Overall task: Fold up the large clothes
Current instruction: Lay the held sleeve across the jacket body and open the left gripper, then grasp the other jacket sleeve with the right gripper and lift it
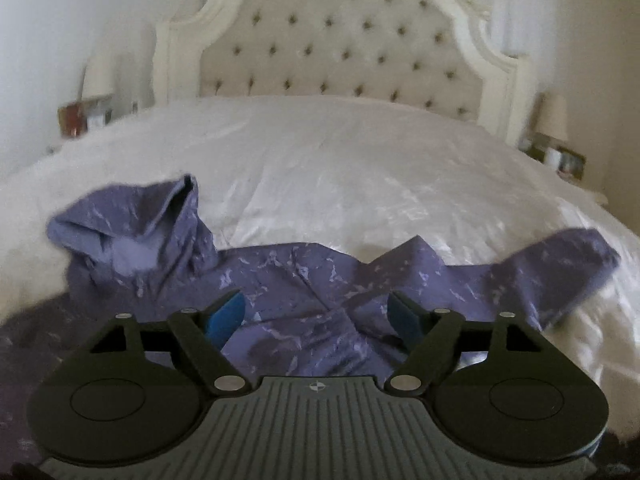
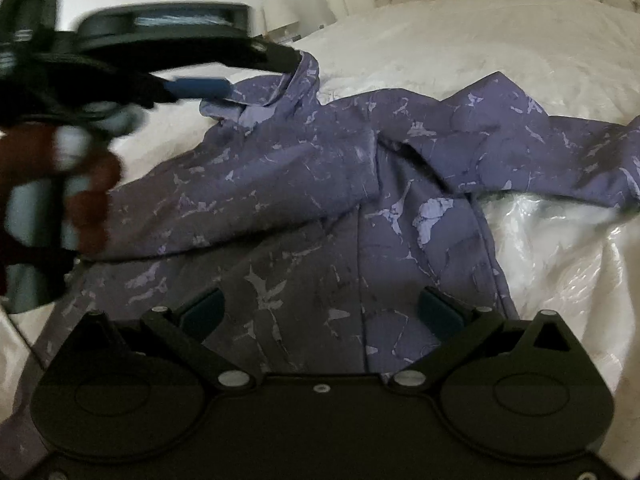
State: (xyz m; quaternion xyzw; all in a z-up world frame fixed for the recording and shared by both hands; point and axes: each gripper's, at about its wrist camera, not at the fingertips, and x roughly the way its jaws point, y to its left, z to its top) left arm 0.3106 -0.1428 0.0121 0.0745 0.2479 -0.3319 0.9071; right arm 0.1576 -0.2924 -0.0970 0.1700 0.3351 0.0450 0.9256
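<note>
A purple hoodie (image 1: pixel 304 300) with pale marbled marks lies crumpled on a white bed. Its hood (image 1: pixel 136 232) stands up at the left and one sleeve (image 1: pixel 560 264) stretches right. My left gripper (image 1: pixel 318 316) is open and empty just above the hoodie's middle. In the right wrist view the hoodie (image 2: pixel 340 208) fills the centre. My right gripper (image 2: pixel 320 312) is open and empty over its lower body. The left gripper (image 2: pixel 224 68) also shows there, blurred, at the upper left near the hood (image 2: pixel 288 88), held by a hand.
The white satin bedcover (image 1: pixel 340 168) spreads around the hoodie. A tufted cream headboard (image 1: pixel 340 40) stands behind. Nightstands with lamps and small items sit at the left (image 1: pixel 86 114) and at the right (image 1: pixel 556 152).
</note>
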